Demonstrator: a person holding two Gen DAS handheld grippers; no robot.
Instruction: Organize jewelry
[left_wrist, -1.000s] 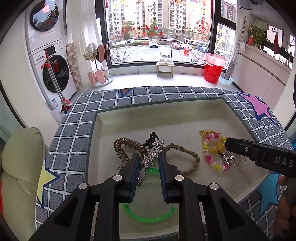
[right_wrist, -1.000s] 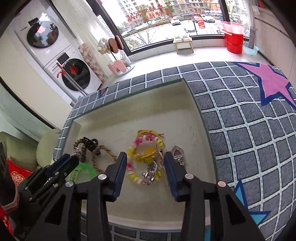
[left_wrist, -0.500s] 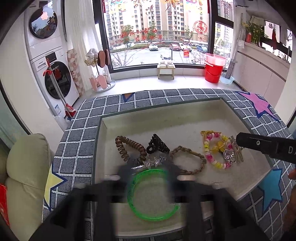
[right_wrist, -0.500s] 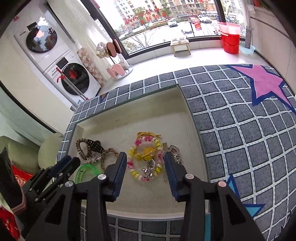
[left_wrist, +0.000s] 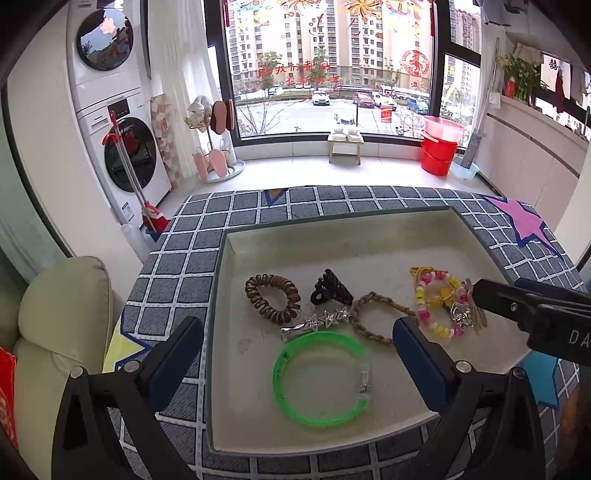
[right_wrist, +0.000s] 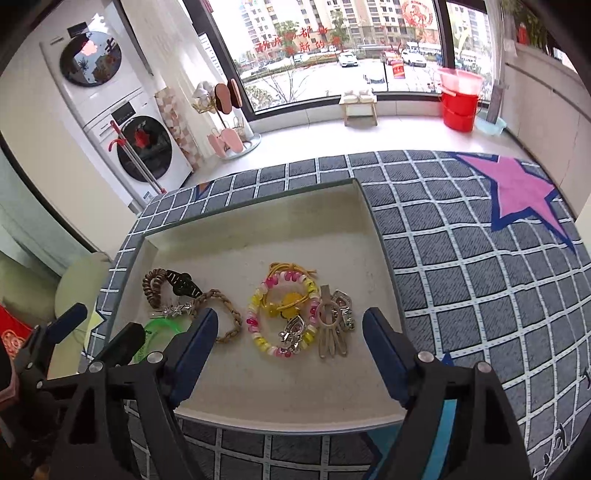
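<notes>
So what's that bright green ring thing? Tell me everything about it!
The bright green see-through plastic bangle is a thin open hoop, closed by a small clear clasp on its right side. It lies flat on the floor of the shallow cream tray, near the front edge. The silver star hair clip touches its top. No gripper touches it.

Hidden: green bangle (right_wrist: 157, 328) largely behind left gripper (right_wrist: 98, 326) in right wrist view | Covered: part of hair clips (left_wrist: 474, 314) under right gripper's finger | Cut off: tray (right_wrist: 258, 419) near edge behind gripper bodies | Illegible: red window lettering (left_wrist: 295, 72)
</notes>
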